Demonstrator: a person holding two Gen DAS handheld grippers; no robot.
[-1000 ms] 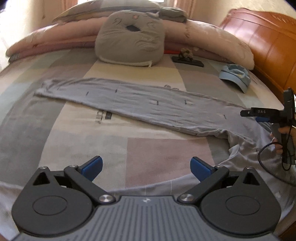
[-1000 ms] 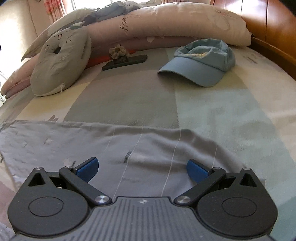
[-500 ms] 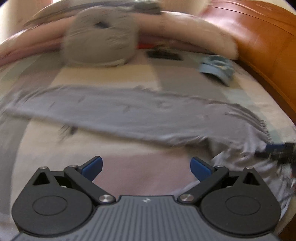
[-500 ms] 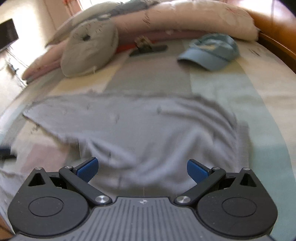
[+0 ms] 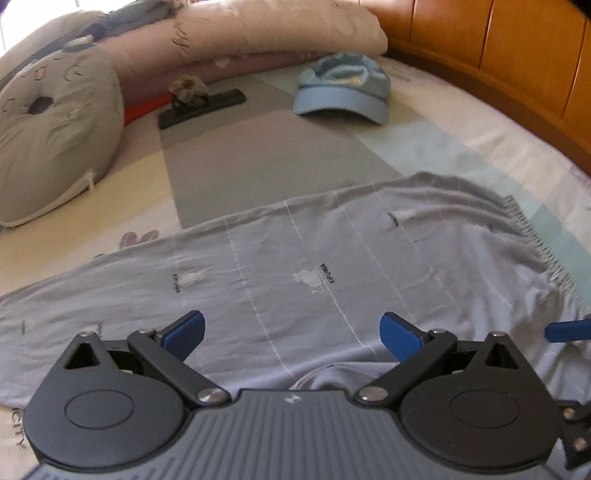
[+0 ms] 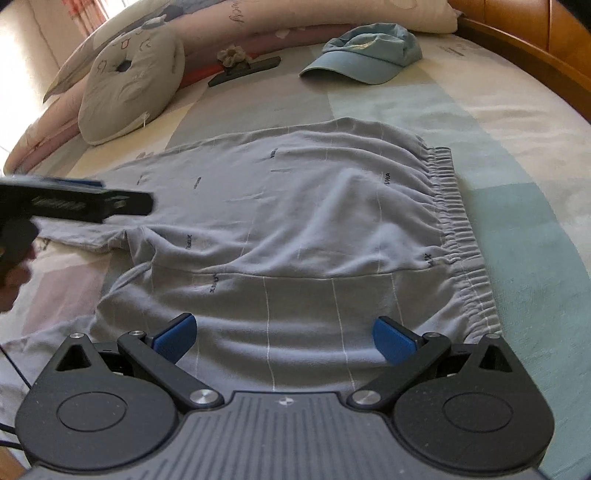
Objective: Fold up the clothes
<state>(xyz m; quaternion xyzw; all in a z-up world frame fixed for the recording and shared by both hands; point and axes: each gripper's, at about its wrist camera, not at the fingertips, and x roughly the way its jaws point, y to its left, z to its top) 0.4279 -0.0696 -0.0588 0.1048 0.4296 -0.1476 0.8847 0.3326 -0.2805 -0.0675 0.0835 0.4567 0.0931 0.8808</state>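
A bed (image 6: 524, 206) with a patchwork cover of grey, cream, pink and pale green blocks fills both views, a wooden headboard (image 5: 517, 62) running along the upper right. Long pink pillows (image 5: 280, 33) lie across the top of the frame. The grey trousers (image 6: 295, 229) are spread over the centre of the right wrist view, their gathered waistband (image 6: 454, 229) at centre right and the legs reaching toward the left edge; thin white stripes and small dark lettering mark the cloth. A grey cat-face cushion (image 6: 129, 88) sits at upper left. A light blue cap (image 6: 365, 55) rests at upper centre right, well apart from the trousers. A dark flat clip-like object (image 5: 201, 107) lies between cushion and cap.

The left gripper (image 5: 291, 332) hangs over the trousers with blue pads wide apart, holding nothing. The right gripper (image 6: 282, 336) is likewise spread wide and empty above the cloth near the waistband.
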